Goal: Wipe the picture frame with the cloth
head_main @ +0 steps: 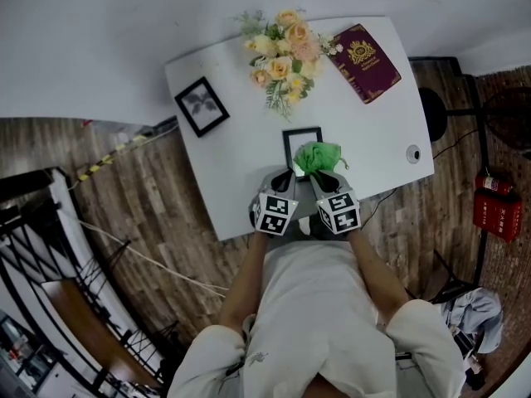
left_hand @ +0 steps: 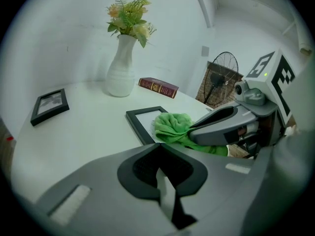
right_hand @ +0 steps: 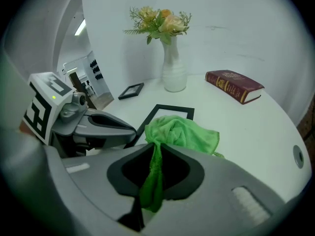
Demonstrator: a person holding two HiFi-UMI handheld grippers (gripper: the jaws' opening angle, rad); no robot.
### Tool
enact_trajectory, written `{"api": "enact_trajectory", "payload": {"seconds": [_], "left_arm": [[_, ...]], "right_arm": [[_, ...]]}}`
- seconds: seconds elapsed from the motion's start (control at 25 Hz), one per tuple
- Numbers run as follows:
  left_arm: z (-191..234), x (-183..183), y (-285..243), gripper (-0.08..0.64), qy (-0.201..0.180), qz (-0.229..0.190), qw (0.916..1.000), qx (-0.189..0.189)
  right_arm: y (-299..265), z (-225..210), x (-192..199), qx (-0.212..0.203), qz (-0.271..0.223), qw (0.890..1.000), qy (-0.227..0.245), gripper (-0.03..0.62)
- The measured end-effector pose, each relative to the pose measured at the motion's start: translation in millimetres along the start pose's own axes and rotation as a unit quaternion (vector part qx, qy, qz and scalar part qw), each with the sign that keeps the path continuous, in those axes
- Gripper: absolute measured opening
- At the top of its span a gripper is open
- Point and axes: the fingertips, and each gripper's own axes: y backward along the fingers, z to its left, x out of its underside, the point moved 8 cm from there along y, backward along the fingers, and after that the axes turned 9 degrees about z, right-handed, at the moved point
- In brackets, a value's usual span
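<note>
A black picture frame (head_main: 300,143) lies flat near the white table's front edge, seen also as the frame (left_hand: 143,122) and the frame (right_hand: 170,113) in the two gripper views. A green cloth (head_main: 319,156) lies bunched over its right side. My right gripper (head_main: 329,178) is shut on the cloth (right_hand: 181,132), a strip of which runs back between the jaws. My left gripper (head_main: 282,182) is shut and holds nothing, just left of the frame's near corner. The cloth (left_hand: 173,127) hides part of the glass.
A white vase of flowers (head_main: 280,53) stands at the table's middle back, a dark red book (head_main: 363,61) to its right, a second small black frame (head_main: 202,105) at the left. A round hole (head_main: 413,153) sits near the table's (head_main: 373,139) right edge. Wooden floor surrounds it.
</note>
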Motion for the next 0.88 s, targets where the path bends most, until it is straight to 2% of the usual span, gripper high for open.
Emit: {"api": "enact_trajectory", "payload": {"seconds": [0.4,0.64,0.88], "left_arm": [[-4,3,0,0.020,0.031,-0.009,0.9989,-0.032],[-5,2,0,0.020,0.071,-0.012,0.9965,-0.043],[-8,-1,5,0.020,0.085,-0.009,0.9947,-0.057]], "right_arm": [[9,-22,6,0.019,-0.002,1.000,0.006,0.044],[15,-49,4,0.035,-0.005,0.999,-0.002,0.044],[42,-65,-6,0.021,-0.043,0.999,-0.002,0.044]]}}
